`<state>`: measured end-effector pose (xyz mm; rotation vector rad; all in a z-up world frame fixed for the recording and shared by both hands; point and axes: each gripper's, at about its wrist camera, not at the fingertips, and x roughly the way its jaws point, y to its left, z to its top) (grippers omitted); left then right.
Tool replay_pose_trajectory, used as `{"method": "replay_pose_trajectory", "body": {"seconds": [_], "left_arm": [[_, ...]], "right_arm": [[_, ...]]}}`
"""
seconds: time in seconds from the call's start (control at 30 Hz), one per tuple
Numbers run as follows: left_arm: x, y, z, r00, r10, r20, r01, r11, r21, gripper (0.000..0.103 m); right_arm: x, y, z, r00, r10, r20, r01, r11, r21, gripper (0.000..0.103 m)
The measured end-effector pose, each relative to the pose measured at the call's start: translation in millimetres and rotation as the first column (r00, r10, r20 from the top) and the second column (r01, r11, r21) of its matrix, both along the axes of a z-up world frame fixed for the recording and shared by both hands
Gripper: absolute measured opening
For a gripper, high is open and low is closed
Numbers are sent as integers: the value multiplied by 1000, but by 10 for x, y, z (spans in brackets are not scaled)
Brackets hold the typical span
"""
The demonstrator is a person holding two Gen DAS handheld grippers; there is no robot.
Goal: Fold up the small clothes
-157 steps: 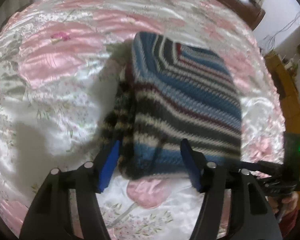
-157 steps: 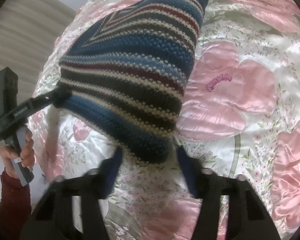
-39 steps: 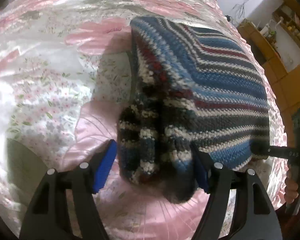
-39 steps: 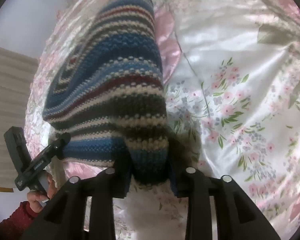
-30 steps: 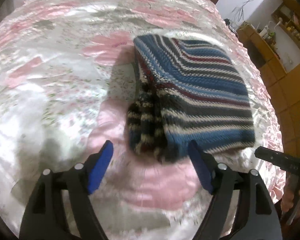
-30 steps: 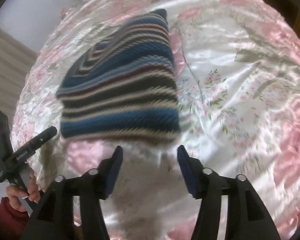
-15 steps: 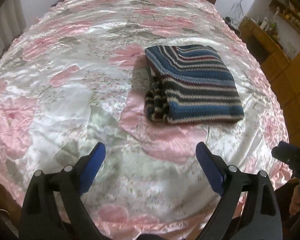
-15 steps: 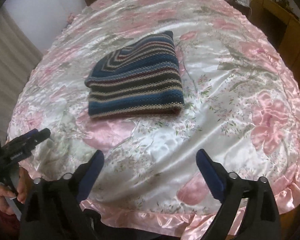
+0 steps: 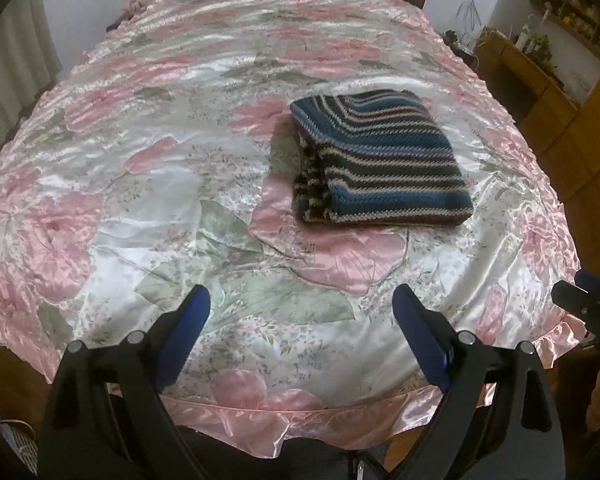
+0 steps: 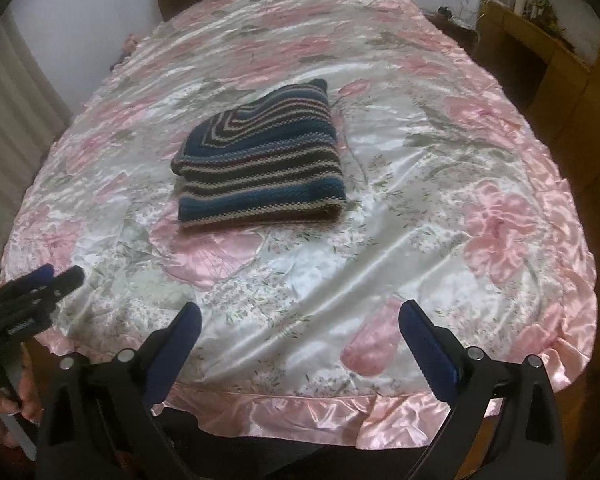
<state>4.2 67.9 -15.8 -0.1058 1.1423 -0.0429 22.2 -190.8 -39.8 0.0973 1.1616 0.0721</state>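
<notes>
the left gripper (image 9: pixel 300 316) sits low in its own view with both blue-padded fingers (image 9: pixel 182 334) spread wide and nothing between them. the right gripper (image 10: pixel 300 332) stands the same way, its blue pads (image 10: pixel 428 352) far apart and empty. each tool shows in the other's view: the left one pokes in at the lower left edge of the right wrist view, gripped by a hand (image 10: pixel 4 412) wrapped round its handle, and the right one shows at the far right edge of the left wrist view.
</notes>
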Motion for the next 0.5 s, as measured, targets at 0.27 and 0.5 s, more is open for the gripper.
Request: {"method": "replay_pose_trajectory", "body": {"seconds": [0.27,0.5], "left_arm": [[-170,-11,304,998,-13,68,12,1000,10,94],[-285,-14,455,994,-20,105,18,1000,26,95]], "right_arm": [[-102,71,167,1000,4,23,-5,999,36,99],[-105,162,208,1000,15,24,-16,1000,23,99]]}}
